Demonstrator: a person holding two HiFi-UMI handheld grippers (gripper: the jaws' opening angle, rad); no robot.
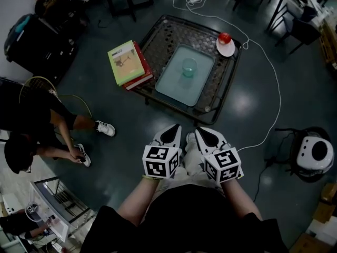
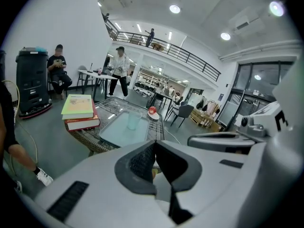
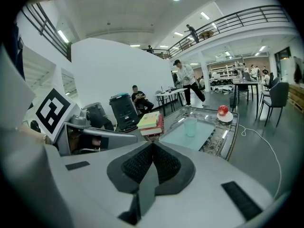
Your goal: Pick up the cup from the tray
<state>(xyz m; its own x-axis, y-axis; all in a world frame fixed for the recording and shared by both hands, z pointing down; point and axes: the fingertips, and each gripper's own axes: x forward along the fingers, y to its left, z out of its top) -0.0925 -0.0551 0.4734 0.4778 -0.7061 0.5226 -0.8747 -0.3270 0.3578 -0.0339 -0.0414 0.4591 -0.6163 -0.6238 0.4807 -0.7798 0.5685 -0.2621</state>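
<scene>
A clear pale-green cup (image 1: 189, 67) stands upright in the middle of a frosted tray (image 1: 178, 86) on a low dark wicker table (image 1: 164, 37). It also shows in the left gripper view as the cup (image 2: 134, 120) and in the right gripper view as the cup (image 3: 190, 127). My left gripper (image 1: 172, 132) and right gripper (image 1: 202, 135) sit side by side near my lap, short of the table's near edge. Both are shut with nothing between the jaws, well away from the cup.
Stacked books (image 1: 129, 64) lie on the table's left corner. A red apple on a white plate (image 1: 225, 42) sits at the far right corner. A white cable (image 1: 274, 83) runs across the floor on the right, toward a white machine (image 1: 314, 154). A person (image 1: 31, 125) crouches at left.
</scene>
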